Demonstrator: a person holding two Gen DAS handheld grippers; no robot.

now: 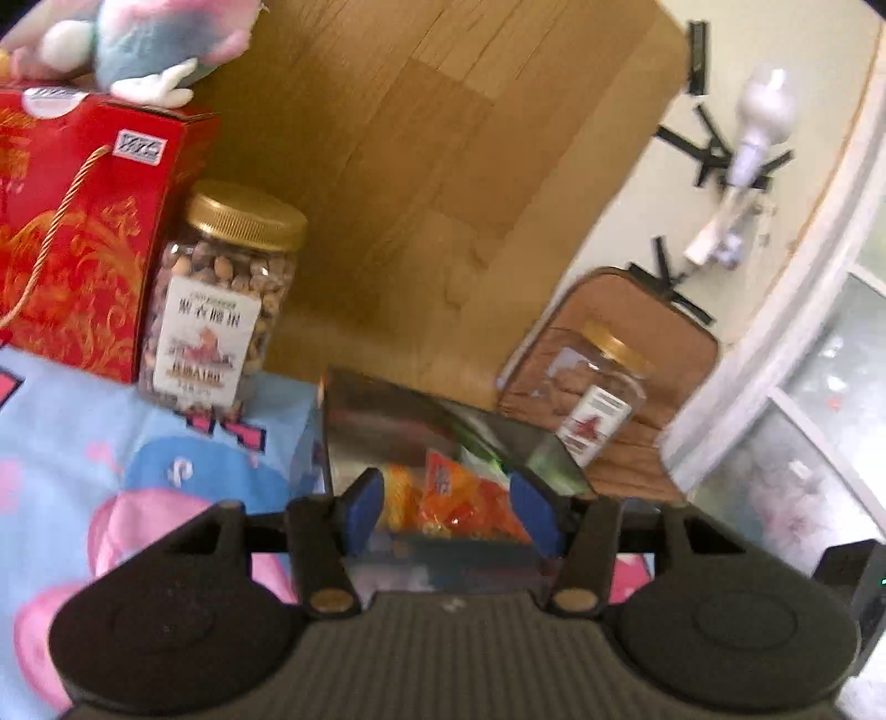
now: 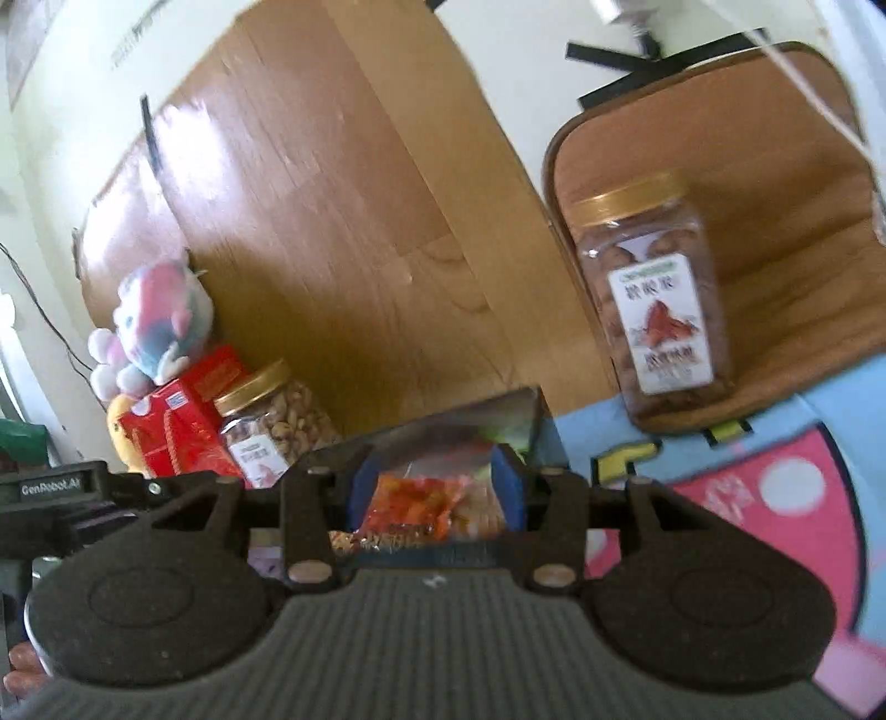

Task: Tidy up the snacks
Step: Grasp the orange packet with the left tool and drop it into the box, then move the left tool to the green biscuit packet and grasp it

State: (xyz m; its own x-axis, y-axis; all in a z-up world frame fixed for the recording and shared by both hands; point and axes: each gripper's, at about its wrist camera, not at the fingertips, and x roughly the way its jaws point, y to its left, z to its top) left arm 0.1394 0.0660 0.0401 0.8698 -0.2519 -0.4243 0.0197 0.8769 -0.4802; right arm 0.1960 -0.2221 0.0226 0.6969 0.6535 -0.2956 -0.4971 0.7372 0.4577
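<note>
Snack packets: orange-red packet [image 1: 470,498] plus yellow-orange packet [image 1: 400,495] lie in one shiny open box [image 1: 387,410], straight ahead of both pairs of jaws. Left gripper [image 1: 448,512]: jaws part-open, blue pads apart, nothing gripped; packets seen through gap. Right gripper [image 2: 434,487]: same, part-open, empty. Two gold-lidded nut jars: one [image 1: 216,310] left of left jaws, beside one red gift box [image 1: 83,232] with one plush toy [image 1: 138,44] on top; second jar [image 2: 653,299] right of right jaws. Printed blue-pink cloth [image 1: 83,443] under all.
</note>
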